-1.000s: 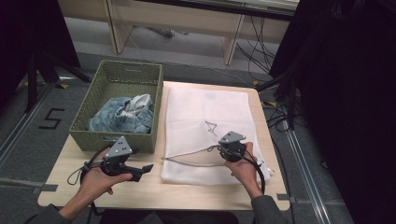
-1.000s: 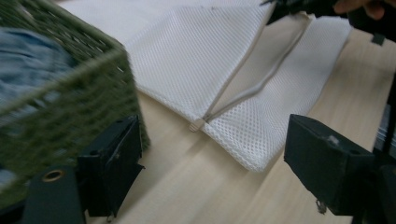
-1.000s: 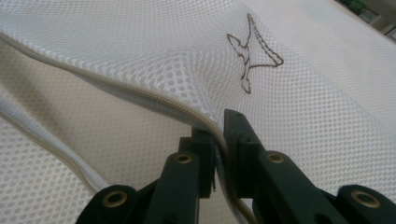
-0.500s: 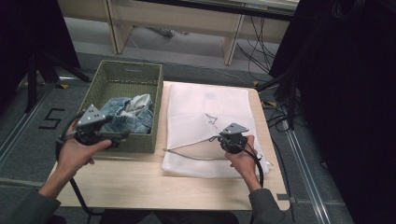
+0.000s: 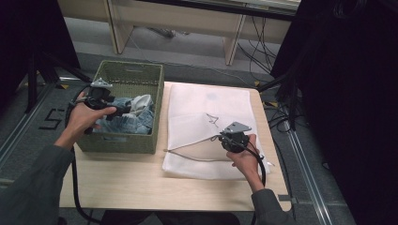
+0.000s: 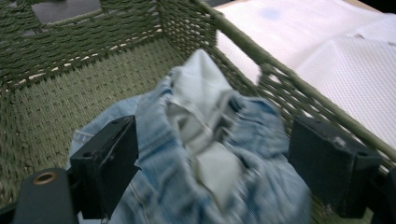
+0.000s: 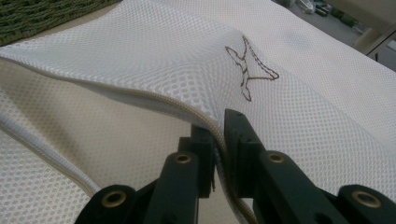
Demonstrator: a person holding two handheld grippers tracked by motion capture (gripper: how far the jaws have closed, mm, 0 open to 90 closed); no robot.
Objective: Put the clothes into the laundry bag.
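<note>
Right claw (image 5: 224, 138) is clamped on the upper edge of the white mesh laundry bag (image 5: 206, 112); in the right gripper view (image 7: 217, 140) the two black jaws pinch the zipped rim of the mesh (image 7: 154, 70) between them, holding that layer lifted off the lower layer so the bag mouth gapes toward the left. A small dark line drawing (image 7: 250, 70) is printed on the raised layer just beyond the jaws.

The bag lies flat on the right half of the pale wooden tabletop (image 5: 122, 183), its long side running away from the person, left edge just beside the basket.

Left claw (image 5: 123, 108) sits over the green woven rectangular basket (image 5: 136, 75), which stands on the left part of the tabletop. Jaws are apart. In the left gripper view the crumpled light-blue denim garment (image 6: 205, 154) lies between the two black jaws, with a pale lining patch turned up at its middle. Whether the pads touch the cloth cannot be told; the picture is blurred there.

The denim garment (image 5: 129, 117) rests inside the basket, bunched against the wall nearer the bag, the woven floor (image 6: 70, 98) bare on the far side.
</note>
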